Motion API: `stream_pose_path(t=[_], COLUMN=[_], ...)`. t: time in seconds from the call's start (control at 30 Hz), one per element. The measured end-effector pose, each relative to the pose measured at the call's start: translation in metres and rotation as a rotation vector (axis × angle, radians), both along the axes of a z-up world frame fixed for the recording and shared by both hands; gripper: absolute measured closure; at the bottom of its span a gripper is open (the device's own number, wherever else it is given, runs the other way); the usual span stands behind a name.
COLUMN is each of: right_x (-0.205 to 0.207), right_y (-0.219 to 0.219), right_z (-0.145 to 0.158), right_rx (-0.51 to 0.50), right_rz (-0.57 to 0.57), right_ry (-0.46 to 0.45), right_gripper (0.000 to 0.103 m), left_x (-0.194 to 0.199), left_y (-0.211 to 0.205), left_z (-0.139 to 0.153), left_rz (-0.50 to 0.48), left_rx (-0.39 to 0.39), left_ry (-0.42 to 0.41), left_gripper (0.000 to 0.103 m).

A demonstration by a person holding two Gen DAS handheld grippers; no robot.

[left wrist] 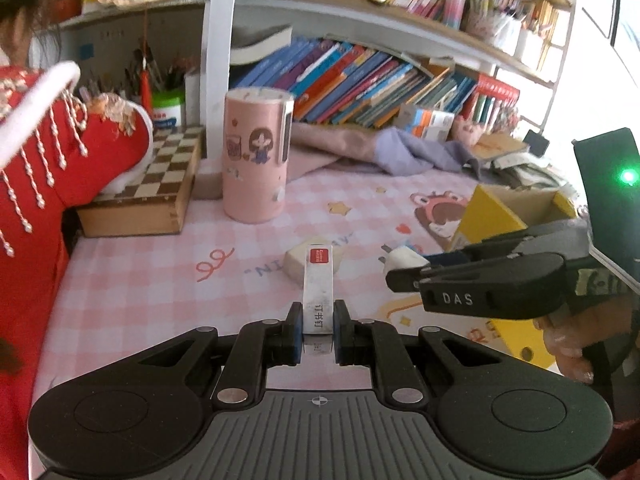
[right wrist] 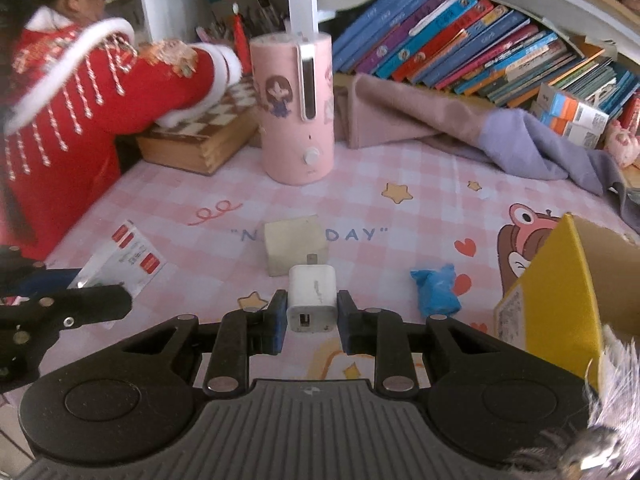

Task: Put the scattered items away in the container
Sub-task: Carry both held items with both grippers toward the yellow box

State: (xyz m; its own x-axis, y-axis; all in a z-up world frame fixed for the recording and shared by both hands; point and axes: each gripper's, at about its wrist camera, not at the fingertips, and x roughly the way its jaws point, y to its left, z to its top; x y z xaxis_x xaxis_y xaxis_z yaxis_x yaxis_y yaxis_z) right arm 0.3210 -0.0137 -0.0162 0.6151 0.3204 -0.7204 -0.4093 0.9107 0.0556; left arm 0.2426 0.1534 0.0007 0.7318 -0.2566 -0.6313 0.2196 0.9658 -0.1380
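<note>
My left gripper point(left wrist: 318, 316) is shut on a slim silver staple box point(left wrist: 318, 284) with a red label, held above the pink checked mat. In the right wrist view, that gripper point(right wrist: 100, 290) and the staple box point(right wrist: 128, 256) show at the left edge. My right gripper point(right wrist: 312, 306) is shut on a white USB charger point(right wrist: 312, 294), prongs pointing away from me. From the left wrist view, it point(left wrist: 400, 276) reaches in from the right with the charger point(left wrist: 402, 260). A beige block point(right wrist: 294, 240) and a crumpled blue item point(right wrist: 436, 292) lie on the mat. The open yellow cardboard box point(right wrist: 560, 280) stands at the right.
A tall pink cylinder point(right wrist: 296, 112) stands at the back of the mat. Beside it a wooden chessboard box point(right wrist: 200, 136) has a person's red sleeve point(right wrist: 120, 80) resting on it. Pink and purple cloths point(right wrist: 520, 140) lie below a shelf of books point(right wrist: 460, 40).
</note>
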Motion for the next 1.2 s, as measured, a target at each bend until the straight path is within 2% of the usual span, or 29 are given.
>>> stream_pose_path(t=[0.33,0.73,1.2], right_x=[-0.056,-0.120,-0.201], right_y=[-0.018,-0.023,-0.031], right_z=[0.028,0.035,0.033], right_rx=[0.031,0.036,0.031], right_rz=[-0.018,-0.026,-0.041], right_ry=[-0.044,-0.063,-0.053], right_gripper=[0.079,0.079,0.079], left_x=[-0.045,-0.105,-0.170], left_y=[-0.009,-0.014,-0.022], left_z=[0.015,0.027,0.028], left_rz=[-0.013,-0.025,-0.054], left_rx=[-0.028,-0.048,-0.085], left_ry=[-0.042,-0.084,-0.088], left_gripper=[0.090,0.090,0.090])
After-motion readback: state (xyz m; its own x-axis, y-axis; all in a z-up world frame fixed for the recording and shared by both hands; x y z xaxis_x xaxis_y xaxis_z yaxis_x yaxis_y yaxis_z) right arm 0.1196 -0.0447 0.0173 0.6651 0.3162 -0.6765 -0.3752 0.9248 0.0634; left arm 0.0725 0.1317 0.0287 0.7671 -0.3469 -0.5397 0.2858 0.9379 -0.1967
